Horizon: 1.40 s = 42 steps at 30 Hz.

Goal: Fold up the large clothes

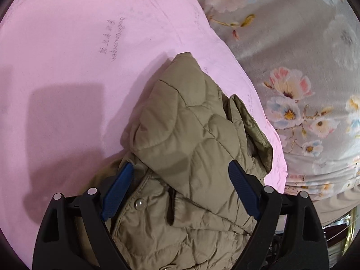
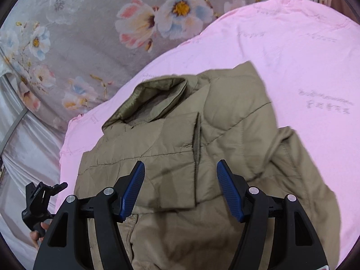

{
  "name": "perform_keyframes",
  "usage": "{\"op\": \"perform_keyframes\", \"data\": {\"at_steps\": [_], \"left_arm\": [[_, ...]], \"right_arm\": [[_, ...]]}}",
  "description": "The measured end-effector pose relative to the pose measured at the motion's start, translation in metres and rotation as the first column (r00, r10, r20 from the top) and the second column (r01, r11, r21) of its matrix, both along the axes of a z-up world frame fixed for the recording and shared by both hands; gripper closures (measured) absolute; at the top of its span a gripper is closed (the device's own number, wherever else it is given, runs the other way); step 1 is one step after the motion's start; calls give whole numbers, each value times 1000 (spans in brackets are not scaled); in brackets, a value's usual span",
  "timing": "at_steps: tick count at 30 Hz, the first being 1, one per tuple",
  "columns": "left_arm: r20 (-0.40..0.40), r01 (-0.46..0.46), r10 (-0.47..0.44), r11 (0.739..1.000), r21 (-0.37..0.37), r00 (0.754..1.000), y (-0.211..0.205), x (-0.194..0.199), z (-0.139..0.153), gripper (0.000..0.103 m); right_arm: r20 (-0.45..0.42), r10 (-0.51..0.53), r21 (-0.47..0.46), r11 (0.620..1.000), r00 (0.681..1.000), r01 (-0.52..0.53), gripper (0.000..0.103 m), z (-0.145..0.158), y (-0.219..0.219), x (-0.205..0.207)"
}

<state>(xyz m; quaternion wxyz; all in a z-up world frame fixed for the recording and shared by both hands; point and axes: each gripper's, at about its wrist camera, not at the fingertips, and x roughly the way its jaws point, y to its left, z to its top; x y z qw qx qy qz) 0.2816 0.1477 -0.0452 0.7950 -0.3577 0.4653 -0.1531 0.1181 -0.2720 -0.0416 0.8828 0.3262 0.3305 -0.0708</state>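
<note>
A khaki quilted jacket (image 2: pixel 202 157) lies partly folded on a pink sheet (image 1: pixel 67 67) spread over a floral bedspread (image 2: pixel 78 45), collar toward 11 o'clock in the right view. The left gripper (image 1: pixel 180 173) straddles a folded sleeve, jaws wide, not pinching. The right gripper (image 2: pixel 180 173) hangs over the jacket, jaws apart, holding nothing.

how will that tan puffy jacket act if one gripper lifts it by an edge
The jacket is quilted and lies in soft folds on the pink sheet, so it would likely droop, not stay flat. Its puffy padding suggests it is light for its bulk. The shiny lining at the collar may slip between the pads.
</note>
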Motion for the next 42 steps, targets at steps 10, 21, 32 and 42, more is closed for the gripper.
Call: {"op": "perform_keyframes", "data": {"at_steps": [10,21,32,42], "left_arm": [[41,-6,4,999,32,999,1,17,21,98],[127,5,-58,923,384,990,-41,-3,12,99],[235,-67,-104,783,619,966,-75,-19,-5,96],[343,-157,-157,666,729,926,-79,-49,70,63]], "right_arm": [[102,99,-5,995,990,-99,100,42,-1,25],[-63,107,-231,966,992,-119,100,15,8,19],[-90,119,-181,974,989,-134,97,-25,6,16],[-27,34,-274,961,999,-40,72,35,5,-12]]}}
